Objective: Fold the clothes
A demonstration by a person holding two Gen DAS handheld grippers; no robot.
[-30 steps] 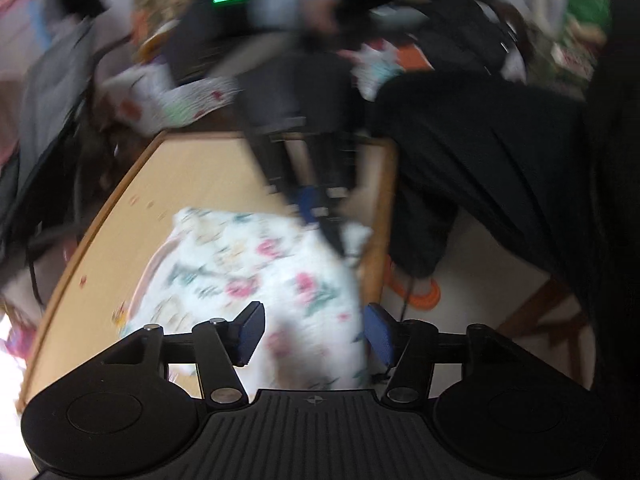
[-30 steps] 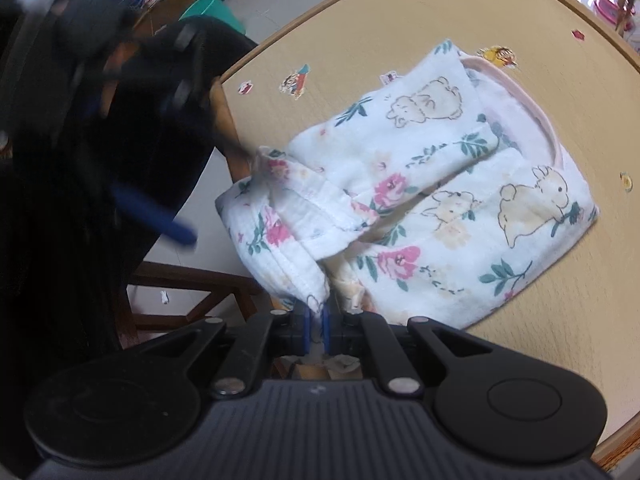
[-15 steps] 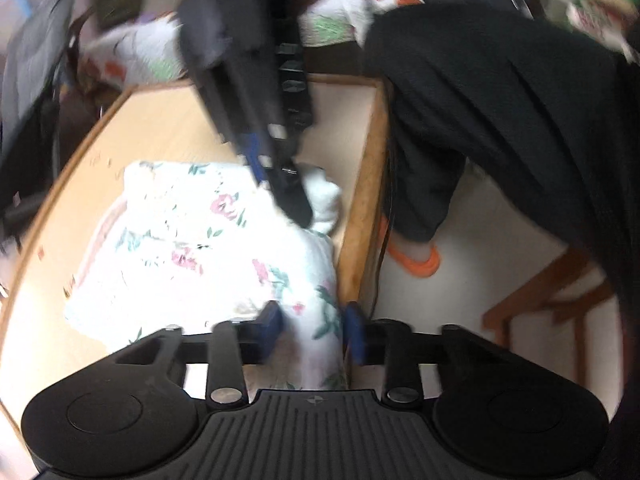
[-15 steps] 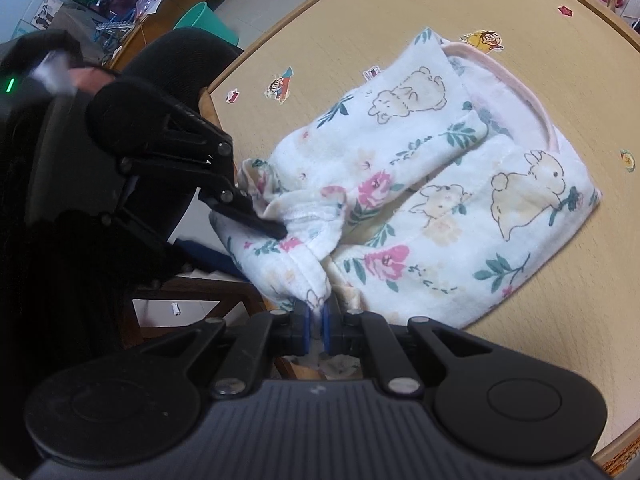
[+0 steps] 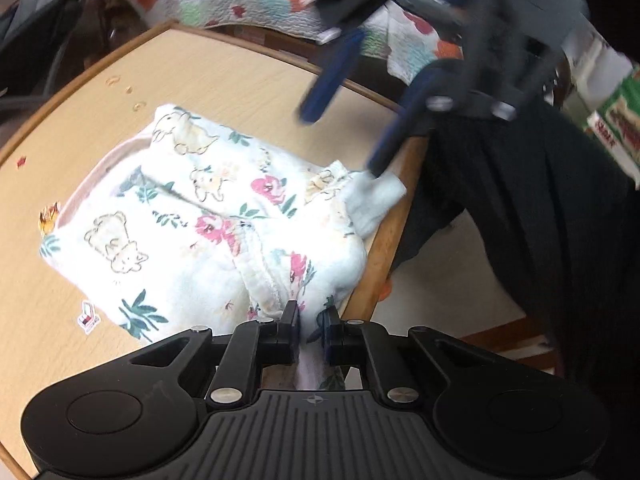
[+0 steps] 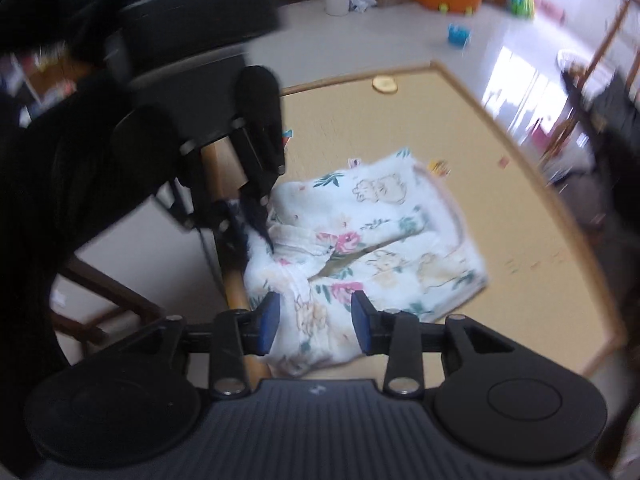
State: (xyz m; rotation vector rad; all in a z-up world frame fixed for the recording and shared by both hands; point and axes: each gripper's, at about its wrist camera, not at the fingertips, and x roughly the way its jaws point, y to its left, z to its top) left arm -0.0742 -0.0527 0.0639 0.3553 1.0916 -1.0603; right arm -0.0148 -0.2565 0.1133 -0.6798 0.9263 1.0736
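Since earlier, right gripper (image 6: 314,322) rose, jaws just opening, off the garment (image 6: 372,240); left gripper (image 5: 310,326), six o'clock, just closed, pinching its hem.

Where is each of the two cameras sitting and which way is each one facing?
Left wrist: sits on the left claw, facing steeply down at the floral baby garment on the wooden table; its pads pinch the garment's near edge. The blurred right claw and dark clothing show.
Right wrist: sits on the right claw, facing down across the table toward the room; its pads stand apart, having just been opening. The left claw shows gripping fabric.
Shared: the garment, the table, each other's claw.
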